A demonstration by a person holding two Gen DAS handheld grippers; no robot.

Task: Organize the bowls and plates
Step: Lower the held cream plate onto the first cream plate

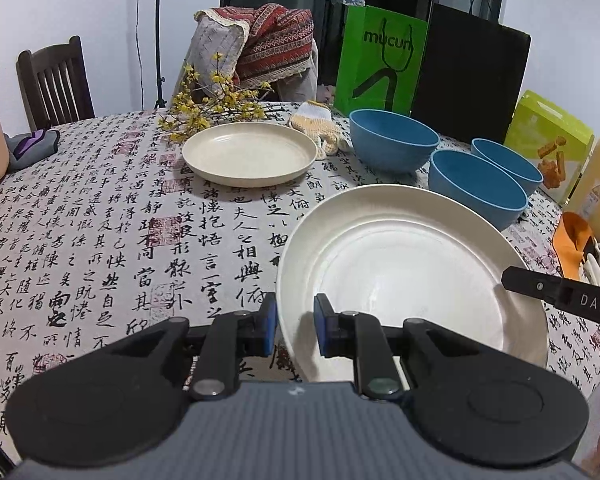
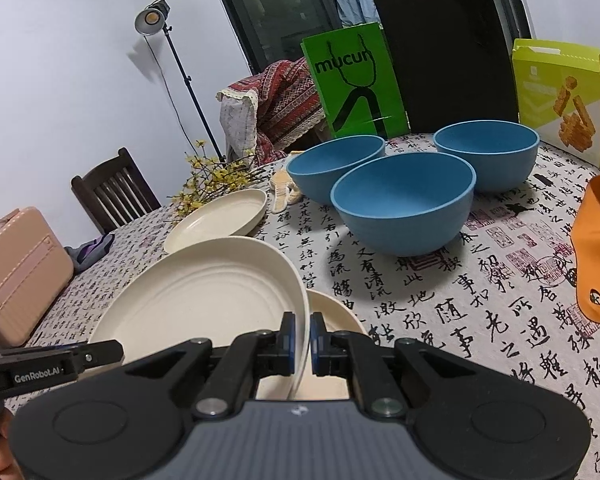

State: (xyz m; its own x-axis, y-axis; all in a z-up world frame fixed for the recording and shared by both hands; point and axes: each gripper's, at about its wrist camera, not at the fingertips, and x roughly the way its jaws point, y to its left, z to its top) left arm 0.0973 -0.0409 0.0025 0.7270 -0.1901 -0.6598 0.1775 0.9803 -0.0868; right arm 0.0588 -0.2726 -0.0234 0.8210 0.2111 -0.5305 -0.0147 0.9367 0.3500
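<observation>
Table [image 1: 100, 220] under a calligraphy cloth, seen from both wrist cameras. We count three plates and three bowls.

Held plate [image 1: 412, 272]: near the table's near edge, tilted. The left gripper [image 1: 296, 328] pinches its near rim, one pad outside the rim and one inside. The right gripper [image 2: 302, 340] has its pads pressed together on the rim at the plate's right side.

Low plate [image 2: 336, 312]: flat on the cloth, partly under the held plate's right rim. We cannot tell whether the two touch.

Far plate [image 1: 250, 152]: flat, well apart from the held plate, toward the far edge and just beside a spray of yellow flowers [image 1: 216, 108].

Bowls: all blue, upright and empty, grouped toward the far right. The near bowl [image 2: 404, 204] sits in front; the left bowl [image 2: 336, 164] and right bowl [image 2: 486, 156] stand behind it, close but not stacked.

Edges: a green bag [image 1: 380, 60], a black bag [image 1: 472, 76] and a yellow-green box [image 1: 548, 144] stand along the far edge behind the bowls. An orange insole [image 2: 596, 248] lies toward the right edge, and a pink case [image 2: 16, 276] sits at the left edge.

Open room: we see bare cloth between the held plate and the far plate, and a wide bare stretch from the held plate to the left edge.
</observation>
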